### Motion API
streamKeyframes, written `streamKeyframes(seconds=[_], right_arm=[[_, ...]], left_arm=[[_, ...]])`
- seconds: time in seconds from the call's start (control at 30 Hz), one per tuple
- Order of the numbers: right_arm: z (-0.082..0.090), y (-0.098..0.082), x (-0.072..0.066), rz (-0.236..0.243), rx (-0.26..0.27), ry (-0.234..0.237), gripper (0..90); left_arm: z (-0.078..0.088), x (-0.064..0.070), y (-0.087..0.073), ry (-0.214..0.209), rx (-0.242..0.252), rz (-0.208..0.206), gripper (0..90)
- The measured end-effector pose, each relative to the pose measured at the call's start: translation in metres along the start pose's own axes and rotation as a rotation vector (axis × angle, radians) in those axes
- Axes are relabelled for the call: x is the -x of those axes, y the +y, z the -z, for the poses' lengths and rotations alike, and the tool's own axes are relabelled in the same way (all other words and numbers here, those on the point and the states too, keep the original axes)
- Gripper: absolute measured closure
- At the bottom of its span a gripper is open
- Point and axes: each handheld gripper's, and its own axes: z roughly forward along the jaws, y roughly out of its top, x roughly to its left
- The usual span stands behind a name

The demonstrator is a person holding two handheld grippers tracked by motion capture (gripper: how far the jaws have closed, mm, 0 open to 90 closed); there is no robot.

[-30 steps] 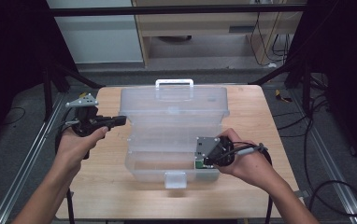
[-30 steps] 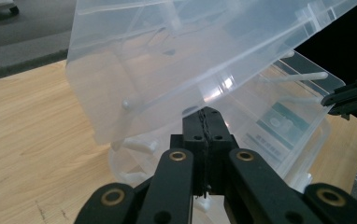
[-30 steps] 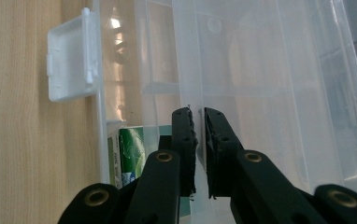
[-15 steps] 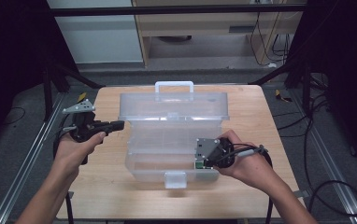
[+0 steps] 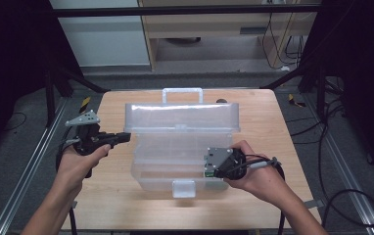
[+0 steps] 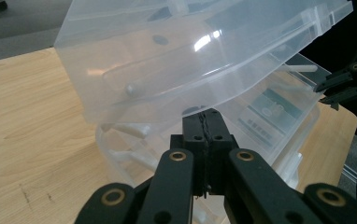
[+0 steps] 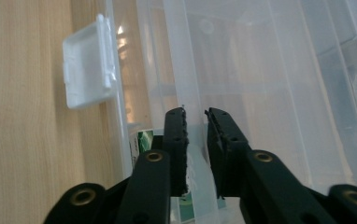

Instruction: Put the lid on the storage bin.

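Nearest the person, the right gripper [image 5: 209, 165] sits at about four o'clock on the wooden table [image 5: 273, 122], its jaws straddling the front rim of the clear plastic storage box [image 5: 175, 156]; the jaws have just been opening, and in the right gripper view a small gap shows between the pads [image 7: 175, 135] and the thin plastic wall, so the grip is released with the rim between them; the white latch [image 7: 89, 67] hangs on the box front at ten o'clock of those jaws. At nine o'clock the left gripper [image 5: 124, 137] is clenched on nothing, its tips just beside the left end of the raised lid [image 6: 200, 51]. The box stands at the table's centre, lid half lifted; its handle [image 5: 182, 93] lies at twelve o'clock, farthest off.
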Motion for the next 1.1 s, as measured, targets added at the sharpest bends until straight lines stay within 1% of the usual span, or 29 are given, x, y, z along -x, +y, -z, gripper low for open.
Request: streamKeyframes(seconds=[0.07, 0.1, 0.13, 0.17, 0.2, 0.23, 0.3, 0.37, 0.4, 0.43, 0.47, 0.5, 0.53, 0.57, 0.6, 0.63, 0.67, 0.7, 0.73, 0.77, 0.8, 0.9, 0.93, 0.97, 1.0, 1.03, 1.07, 1.1], right_arm=[[0.005, -0.001, -0.002, -0.030, 0.024, -0.001, 72.3], [0.009, -0.001, -0.003, -0.049, 0.038, -0.011, 68.4], [0.009, -0.001, -0.003, -0.049, 0.038, -0.011, 68.4], [0.014, -0.002, -0.002, -0.075, 0.052, -0.019, 63.5], [0.014, -0.002, -0.002, -0.075, 0.052, -0.019, 63.5], [0.019, -0.004, -0.003, -0.103, 0.066, -0.022, 59.8], [0.021, -0.004, -0.003, -0.112, 0.070, -0.025, 58.0], [0.028, -0.006, -0.005, -0.144, 0.078, -0.047, 51.0], [0.030, -0.007, -0.005, -0.152, 0.084, -0.063, 47.6], [0.033, -0.007, -0.005, -0.165, 0.085, -0.070, 44.3], [0.033, -0.007, -0.005, -0.165, 0.085, -0.070, 44.3], [0.034, -0.009, -0.006, -0.177, 0.088, -0.078, 41.3], [0.038, -0.011, -0.006, -0.210, 0.099, -0.096, 38.6], [0.040, -0.013, -0.006, -0.226, 0.103, -0.102, 37.8], [0.040, -0.013, -0.006, -0.226, 0.103, -0.102, 37.8], [0.042, -0.017, -0.007, -0.255, 0.108, -0.123, 36.3], [0.042, -0.017, -0.007, -0.255, 0.108, -0.123, 36.3], [0.044, -0.021, -0.009, -0.278, 0.100, -0.138, 33.5], [0.044, -0.021, -0.009, -0.278, 0.100, -0.138, 33.5], [0.045, -0.024, -0.010, -0.292, 0.097, -0.147, 33.5], [0.047, -0.028, -0.011, -0.305, 0.100, -0.150, 33.5], [0.053, -0.039, -0.014, -0.345, 0.114, -0.181, 33.1], [0.053, -0.039, -0.014, -0.345, 0.114, -0.181, 33.1], [0.055, -0.046, -0.016, -0.377, 0.120, -0.192, 33.0], [0.055, -0.046, -0.016, -0.377, 0.120, -0.192, 33.0], [0.056, -0.052, -0.017, -0.398, 0.107, -0.200, 31.7], [0.056, -0.052, -0.017, -0.398, 0.107, -0.200, 31.7], [0.056, -0.059, -0.019, -0.418, 0.089, -0.205, 31.2]], left_arm=[[0.000, -0.001, -0.002, -0.008, 0.006, 0.007, 89.8], [0.000, 0.000, -0.004, -0.011, 0.008, 0.004, 89.8], [0.000, 0.000, -0.004, -0.011, 0.008, 0.004, 89.8], [-0.001, 0.001, -0.006, -0.011, 0.008, 0.002, 89.8], [-0.001, 0.001, -0.006, -0.011, 0.008, 0.002, 89.8], [-0.002, 0.001, -0.007, -0.013, 0.010, -0.001, 89.8], [-0.003, 0.001, -0.008, -0.016, 0.010, -0.003, 89.8], [-0.003, 0.002, -0.011, -0.018, 0.008, -0.008, 89.9], [-0.003, 0.002, -0.011, -0.018, 0.008, -0.008, 89.9], [-0.003, 0.004, -0.012, -0.013, -0.001, -0.019, 89.9], [-0.003, 0.004, -0.012, -0.013, -0.001, -0.019, 89.9], [-0.004, 0.004, -0.013, -0.014, -0.003, -0.020, 89.9], [-0.004, 0.004, -0.014, -0.016, -0.004, -0.022, 90.0], [-0.005, 0.006, -0.015, -0.010, -0.009, -0.036, 90.0], [-0.005, 0.006, -0.015, -0.010, -0.009, -0.036, 90.0], [-0.005, 0.007, -0.017, 0.001, -0.016, -0.052, 90.0], [-0.005, 0.007, -0.017, 0.001, -0.016, -0.052, 90.0], [-0.006, 0.009, -0.020, -0.007, -0.017, -0.052, 90.0], [-0.006, 0.009, -0.020, -0.007, -0.017, -0.052, 90.0], [-0.007, 0.010, -0.021, -0.008, -0.023, -0.058, 90.0], [-0.007, 0.011, -0.022, -0.008, -0.025, -0.061, 90.0], [-0.007, 0.012, -0.027, -0.011, -0.024, -0.058, 90.0], [-0.007, 0.012, -0.027, -0.011, -0.024, -0.058, 90.0], [-0.007, 0.012, -0.028, -0.013, -0.027, -0.059, 90.0], [-0.007, 0.013, -0.030, -0.012, -0.026, -0.058, 90.0], [-0.006, 0.013, -0.032, -0.011, -0.027, -0.063, 90.0], [-0.006, 0.013, -0.032, -0.011, -0.027, -0.063, 90.0], [-0.006, 0.013, -0.032, -0.009, -0.026, -0.062, 90.0]])
